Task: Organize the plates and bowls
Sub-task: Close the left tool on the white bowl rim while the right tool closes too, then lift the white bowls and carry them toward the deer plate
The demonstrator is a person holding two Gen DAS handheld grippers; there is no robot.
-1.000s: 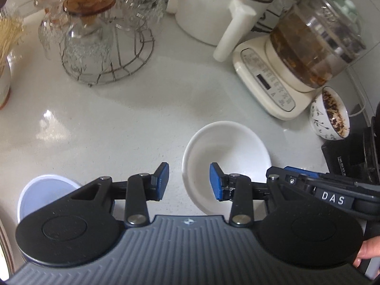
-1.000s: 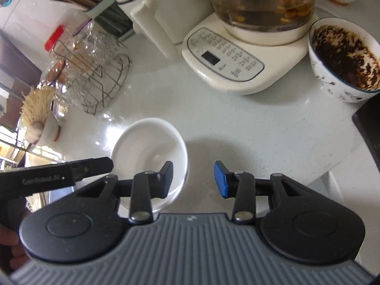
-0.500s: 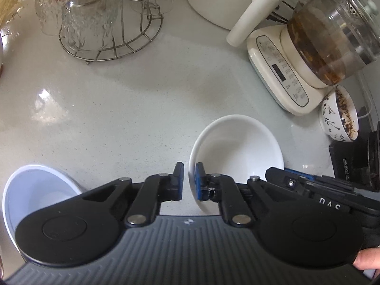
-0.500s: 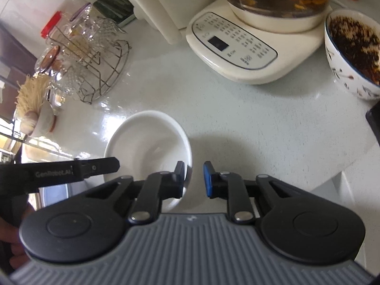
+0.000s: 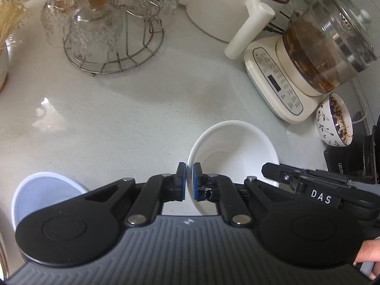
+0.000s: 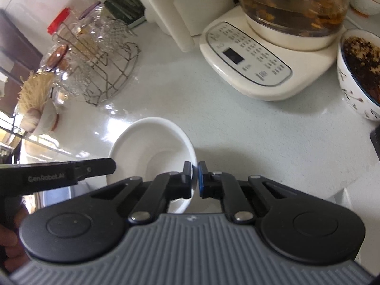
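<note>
Left gripper pinches the left rim of the white bowl; right gripper pinches its right rim. Both have just closed, so the bowl sits between them on the countertop, equally near each hand. Farther right stands the patterned bowl.

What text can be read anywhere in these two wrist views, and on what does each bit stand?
"DAS": white letters on the black right claw, seen from the left wrist.
"GenRobot.AI": grey letters on the black left claw, seen from the right wrist.
Cream kettle base control panel: button labels too small to read.
Black box at right edge: print too small to read.
</note>
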